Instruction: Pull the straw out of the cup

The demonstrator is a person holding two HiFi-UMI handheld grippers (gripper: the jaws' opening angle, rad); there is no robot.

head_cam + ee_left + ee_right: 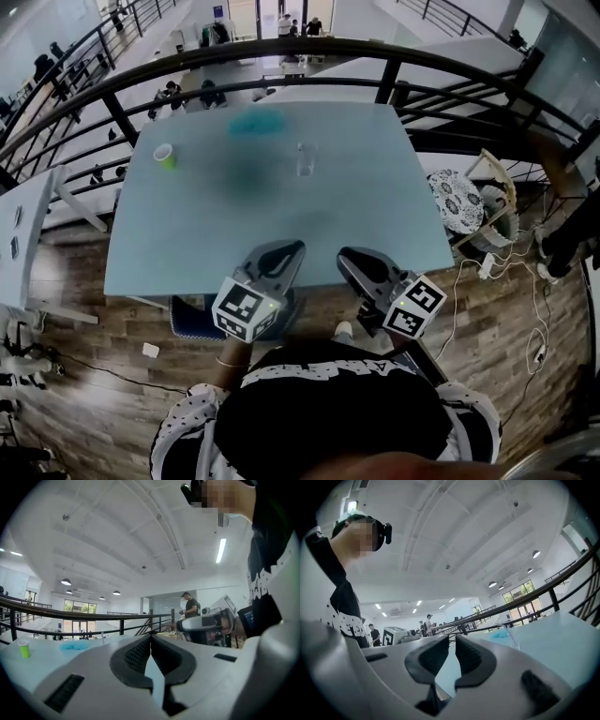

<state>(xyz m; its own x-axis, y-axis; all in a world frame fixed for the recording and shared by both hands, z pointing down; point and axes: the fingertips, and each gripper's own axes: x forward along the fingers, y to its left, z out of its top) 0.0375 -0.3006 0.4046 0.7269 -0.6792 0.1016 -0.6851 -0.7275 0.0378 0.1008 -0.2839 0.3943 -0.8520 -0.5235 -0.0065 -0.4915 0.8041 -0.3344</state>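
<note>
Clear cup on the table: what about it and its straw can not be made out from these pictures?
1. Head view: the straw is too thin and small; its lean is unclear.
2. Right gripper view: the cup has its base behind the right gripper; any liquid cannot be told.
3. Left gripper view: the cup is far and tiny; only a thin line shows.
4. Head view: the blue thing is blurred; what it is cannot be told.

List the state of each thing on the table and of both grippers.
Clear cup: upright, mid-table, untouched.
Straw: seems to stand in the clear cup.
Green cup: upright, far left.
Blue cloth: crumpled, at the far edge.
Left gripper: shut, empty.
Right gripper: slightly open, empty.
</note>
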